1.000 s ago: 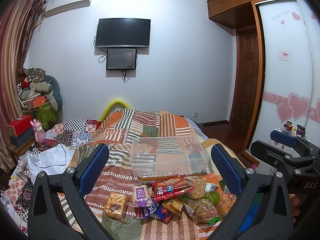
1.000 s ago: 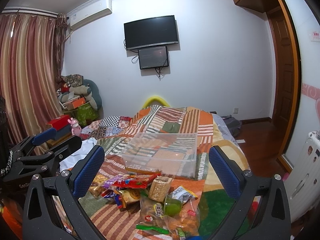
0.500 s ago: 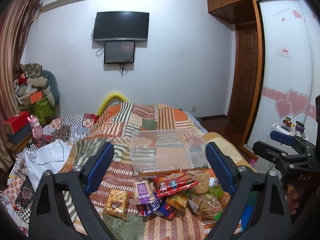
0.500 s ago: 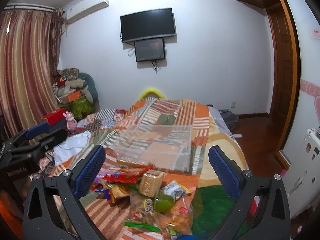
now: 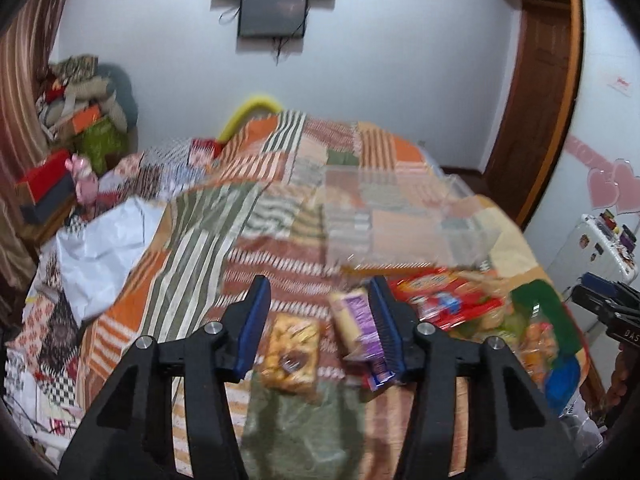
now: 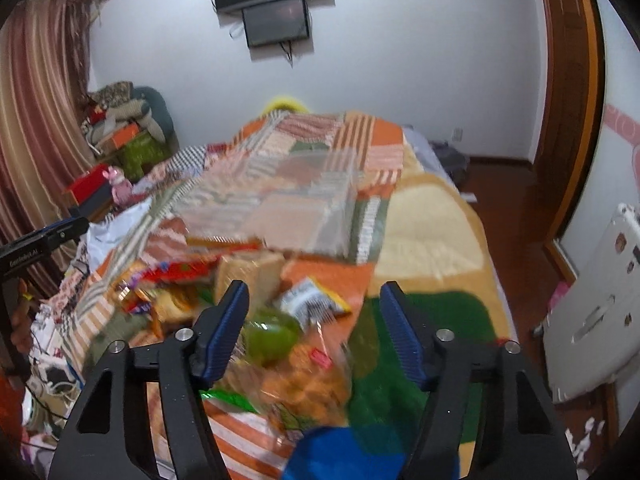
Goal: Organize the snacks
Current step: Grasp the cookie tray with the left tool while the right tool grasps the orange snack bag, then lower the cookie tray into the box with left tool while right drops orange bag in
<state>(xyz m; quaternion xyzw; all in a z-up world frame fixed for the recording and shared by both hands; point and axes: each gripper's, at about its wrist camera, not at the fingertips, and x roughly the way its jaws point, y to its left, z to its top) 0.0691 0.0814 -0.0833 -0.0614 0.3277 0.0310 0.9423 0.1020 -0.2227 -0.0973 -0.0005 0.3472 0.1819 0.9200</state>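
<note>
Only leftward: yellow packet (image 5: 291,347) (blurred)

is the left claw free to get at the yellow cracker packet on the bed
Probably yes. The left claw is open with the yellow cracker packet lying between its fingers, uncovered on the quilt. The purple snack pack sits close by the right finger and might get nudged.

Patchwork quilt (image 5: 256,208) — orange, olive and white stripes; lower centre, a yellow-orange snack packet (image 5: 291,347) beside a purple one (image 5: 358,322); blue-padded black left gripper (image 5: 318,326); at right, red wrappers (image 5: 444,298) — maroon-striped curtain (image 6: 38,128) at left.
</note>
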